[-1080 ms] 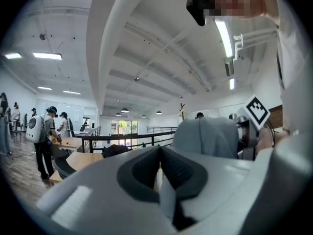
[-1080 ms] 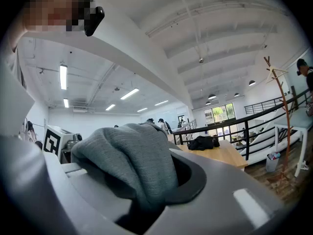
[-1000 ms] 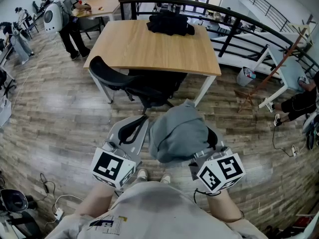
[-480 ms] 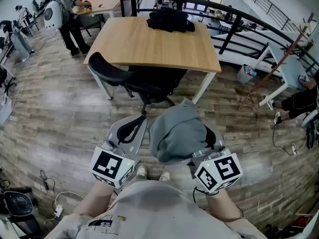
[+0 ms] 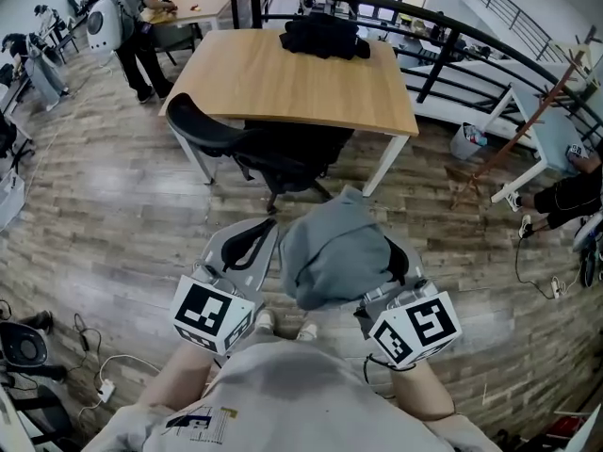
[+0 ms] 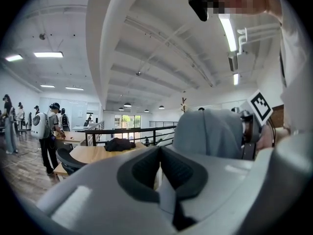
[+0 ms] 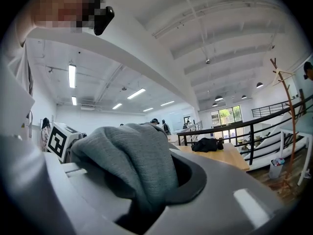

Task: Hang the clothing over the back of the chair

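At right gripper (image 7: 146,199): pinched narrow on bunched grey clothing (image 7: 129,153), cloth piled over the jaws. At left gripper (image 6: 159,155): closed tight, empty, just beside that clothing.

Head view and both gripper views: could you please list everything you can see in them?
table: one, light wood with white legs, top centre
black clothing: one heap, black, on the table's far edge
office chair: one, black, at the table's near side
grey garment: one, grey, bunched in front of the person
railing: one, black, behind the table
bystander: one, white backpack, top left
floor: one, wood planks, all around
left gripper: one, grey, jaws together, empty
right gripper: one, grey, jaws clamped on the grey garment
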Demonstrator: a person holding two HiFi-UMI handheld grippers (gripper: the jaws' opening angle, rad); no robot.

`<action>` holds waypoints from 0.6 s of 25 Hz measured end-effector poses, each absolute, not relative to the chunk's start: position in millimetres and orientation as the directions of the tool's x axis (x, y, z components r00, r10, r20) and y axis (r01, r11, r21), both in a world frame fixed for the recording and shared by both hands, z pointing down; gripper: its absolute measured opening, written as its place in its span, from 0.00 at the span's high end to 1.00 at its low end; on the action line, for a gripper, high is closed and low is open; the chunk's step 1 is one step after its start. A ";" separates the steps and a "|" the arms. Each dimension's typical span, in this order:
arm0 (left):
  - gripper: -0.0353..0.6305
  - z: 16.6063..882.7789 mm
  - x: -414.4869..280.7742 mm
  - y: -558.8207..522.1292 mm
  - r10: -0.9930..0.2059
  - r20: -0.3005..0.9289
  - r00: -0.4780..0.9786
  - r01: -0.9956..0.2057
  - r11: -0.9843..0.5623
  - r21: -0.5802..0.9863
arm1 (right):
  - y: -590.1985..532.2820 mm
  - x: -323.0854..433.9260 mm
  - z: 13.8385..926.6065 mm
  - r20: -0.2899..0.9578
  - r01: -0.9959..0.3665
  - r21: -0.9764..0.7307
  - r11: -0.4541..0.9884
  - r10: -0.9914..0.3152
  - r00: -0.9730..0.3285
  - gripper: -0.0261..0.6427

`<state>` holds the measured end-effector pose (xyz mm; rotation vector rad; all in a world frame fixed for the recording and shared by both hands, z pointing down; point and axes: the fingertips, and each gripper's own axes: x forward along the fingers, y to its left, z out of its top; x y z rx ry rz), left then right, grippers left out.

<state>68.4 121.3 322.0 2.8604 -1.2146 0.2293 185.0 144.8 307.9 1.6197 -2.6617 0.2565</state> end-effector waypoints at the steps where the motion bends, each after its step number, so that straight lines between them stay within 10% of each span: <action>1: 0.95 322.3 69.6 121.8 -0.716 0.147 0.682 -0.720 -0.693 -0.036 | 144.7 187.1 308.5 0.099 -0.883 -0.131 0.451 -0.880 -0.464 0.83; 15: 0.95 332.5 88.1 137.7 -0.758 0.159 0.633 -0.763 -0.645 -0.036 | 146.0 217.3 318.0 0.114 -0.860 -0.106 0.499 -0.853 -0.509 0.83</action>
